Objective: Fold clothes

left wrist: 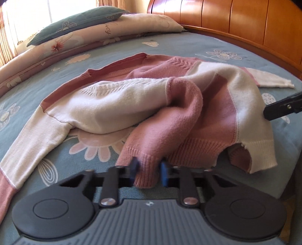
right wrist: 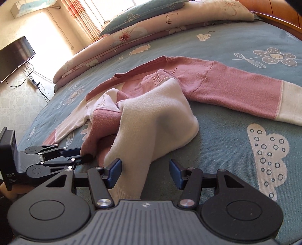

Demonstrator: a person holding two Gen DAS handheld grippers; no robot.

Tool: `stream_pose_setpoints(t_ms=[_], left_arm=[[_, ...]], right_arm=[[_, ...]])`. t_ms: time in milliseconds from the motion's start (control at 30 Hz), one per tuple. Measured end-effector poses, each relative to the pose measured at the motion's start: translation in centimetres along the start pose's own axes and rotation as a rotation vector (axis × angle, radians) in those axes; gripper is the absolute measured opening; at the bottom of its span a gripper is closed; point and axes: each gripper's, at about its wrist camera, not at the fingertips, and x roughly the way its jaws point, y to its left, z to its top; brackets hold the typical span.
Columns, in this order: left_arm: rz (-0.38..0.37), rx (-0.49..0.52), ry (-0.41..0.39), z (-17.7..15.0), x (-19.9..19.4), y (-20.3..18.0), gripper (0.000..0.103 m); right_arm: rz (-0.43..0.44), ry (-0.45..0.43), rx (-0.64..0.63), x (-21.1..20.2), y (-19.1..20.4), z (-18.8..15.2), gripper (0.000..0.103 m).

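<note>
Sweater (left wrist: 117, 105) is lying bunched on the bed (left wrist: 207, 47). Left gripper (left wrist: 148, 173) fingers are pinching its pink hem; right gripper (right wrist: 145, 174) fingers are gaping wide around the white hem, so that side risks sagging unevenly.

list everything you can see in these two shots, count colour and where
sweater: one, pink and cream knit, crumpled mid-bed, sleeves spread out to both sides
bedsheet: one, blue-grey with flower and cloud prints, covering the bed
quilt: one, folded, cream and pink floral, along the far side of the bed
pillow: one, teal with flower print, on top of the quilt
headboard: one, orange-brown wood, far right
television: one, black, on the wall at left
power strip: one, pale, on the floor under the television
curtains: striped red and cream, at the window
left gripper: black with blue pads, shut on the pink hem
right gripper: black with blue pads, open around the cream hem
</note>
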Motion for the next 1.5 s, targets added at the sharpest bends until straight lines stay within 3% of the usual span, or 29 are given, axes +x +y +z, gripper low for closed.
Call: stream_pose_setpoints(t_ms=[100,267,533,567,600,700,967,1100,1233,1433,1500], left_arm=[[-0.01,-0.056,-0.019,0.2,-0.9,0.4,0.01],[0.019,-0.037,-0.101,0.8,-4.9,1.4,0.009],[0.055,-0.044,-0.124,1.2,-7.3,2.3,0.009],[0.054,-0.046,-0.13,1.3,-7.6,2.3,0.009],[0.053,-0.048,-0.136,1.3,-7.9,2.4,0.009],[0.064,-0.044,-0.156,1.2,-9.1,2.3,0.009],[0.092,-0.087,-0.213,0.7,-14.3,3.2,0.009],[0.107,-0.103,-0.202,0.2,-15.7,3.7,0.009],[0.13,-0.093,-0.146,-0.7,-15.8,3.6,0.009],[0.09,-0.082,-0.098,-1.7,-15.8,3.3,0.014],[0.061,-0.049,-0.109,-1.6,-16.1,2.6,0.014]], right_arm=[[0.003,0.003,-0.015,-0.1,0.1,-0.1,0.061],[0.021,0.013,0.004,0.1,-0.3,-0.3,0.061],[0.082,0.068,-0.008,3.0,0.2,-1.6,0.061],[0.083,0.069,-0.023,3.3,0.4,-1.8,0.048],[0.096,0.062,-0.032,3.2,0.5,-1.9,0.025],[0.123,0.024,-0.047,1.9,0.7,-1.5,0.011],[0.106,-0.096,-0.198,-5.6,2.9,1.6,0.011],[0.09,-0.086,-0.27,-7.2,4.4,2.1,0.012],[0.059,-0.027,-0.365,-6.3,6.2,1.1,0.013],[0.073,0.085,-0.433,-3.2,8.1,-1.2,0.031],[0.071,0.092,-0.443,-2.8,8.6,-1.7,0.042]])
